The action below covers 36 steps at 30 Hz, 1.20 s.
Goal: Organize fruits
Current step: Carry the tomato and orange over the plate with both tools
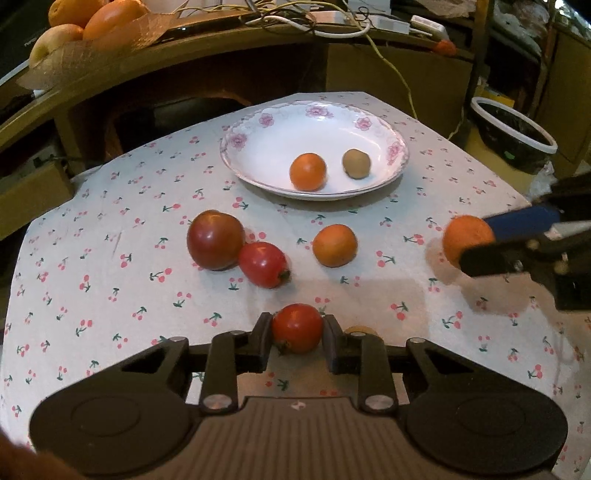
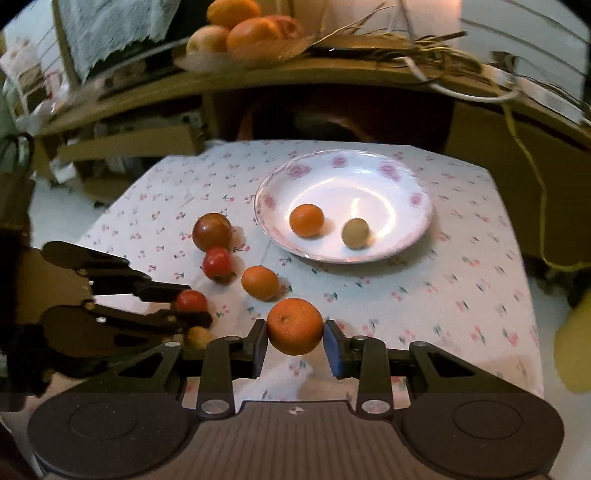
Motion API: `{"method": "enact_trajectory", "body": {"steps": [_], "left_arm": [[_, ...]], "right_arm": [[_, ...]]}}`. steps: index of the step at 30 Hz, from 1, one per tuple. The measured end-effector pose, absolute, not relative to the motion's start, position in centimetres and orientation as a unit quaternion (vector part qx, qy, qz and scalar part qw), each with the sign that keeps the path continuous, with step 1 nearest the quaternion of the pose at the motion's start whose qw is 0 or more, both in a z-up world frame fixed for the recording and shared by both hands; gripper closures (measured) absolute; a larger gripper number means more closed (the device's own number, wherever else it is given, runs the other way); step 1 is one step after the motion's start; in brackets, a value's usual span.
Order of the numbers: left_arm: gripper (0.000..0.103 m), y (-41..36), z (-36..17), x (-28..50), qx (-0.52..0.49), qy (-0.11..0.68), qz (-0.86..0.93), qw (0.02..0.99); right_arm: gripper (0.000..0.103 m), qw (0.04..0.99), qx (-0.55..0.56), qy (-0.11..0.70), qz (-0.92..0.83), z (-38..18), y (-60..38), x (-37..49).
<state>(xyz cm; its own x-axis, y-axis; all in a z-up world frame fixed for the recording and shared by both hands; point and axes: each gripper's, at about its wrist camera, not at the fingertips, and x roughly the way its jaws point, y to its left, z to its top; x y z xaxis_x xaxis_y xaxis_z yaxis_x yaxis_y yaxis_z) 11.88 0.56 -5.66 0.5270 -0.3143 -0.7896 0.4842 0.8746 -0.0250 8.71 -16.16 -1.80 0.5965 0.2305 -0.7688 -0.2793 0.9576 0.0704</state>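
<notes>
Two grips live: left gripper [image 1: 297, 328] clamps a tomato [image 1: 297, 328], right gripper [image 2: 295, 339] an orange [image 2: 294, 326]; either round fruit may slip and roll short of the plate [image 1: 384, 129].

A small table under a white cloth [image 1: 92, 266] printed with red cherries stands in front of a curved wooden shelf [image 1: 155, 55]. On the shelf sit a shallow dish piled with large fruit [image 2: 236, 33] (orange and pale yellow), tangled white and yellow cables [image 1: 332, 26] and a white adapter [image 1: 428, 24]. Beside the table, a dark bin with a white rim [image 1: 513, 136] stands on the floor. Cardboard boxes [image 2: 129, 147] fill the space under the shelf. Warm, dim indoor light.
</notes>
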Motion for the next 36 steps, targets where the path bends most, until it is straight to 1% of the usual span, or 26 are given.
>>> {"method": "enact_trajectory", "body": {"steps": [7,17,21,27,33,36], "left_arm": [[0.070,-1.0,-3.6,11.3,0.108,0.402,-0.236,0.878],[0.070,-3.8,-1.6,11.3,0.114,0.374,-0.254,0.885],[0.070,-4.8,-0.3,11.7,0.115,0.354,-0.261,0.891],[0.070,-6.4,0.1,13.8,0.118,0.345,-0.259,0.894],[0.070,-7.0,-0.5,16.5,0.128,0.349,-0.238,0.897],[0.070,-6.7,-1.3,17.8,0.133,0.356,-0.225,0.897]], "right_arm": [[0.070,0.902,-0.023,0.420,0.100,-1.5,-17.1,5.9],[0.070,0.904,0.007,0.420,0.079,-1.9,-18.7,6.2],[0.070,0.906,0.023,0.414,0.081,-1.5,-19.3,7.3],[0.070,0.915,0.049,0.391,0.083,-0.1,-20.4,9.7],[0.070,0.916,0.053,0.386,0.089,0.0,-21.0,13.0],[0.070,0.916,0.030,0.388,0.099,-0.4,-20.3,14.9]]}}
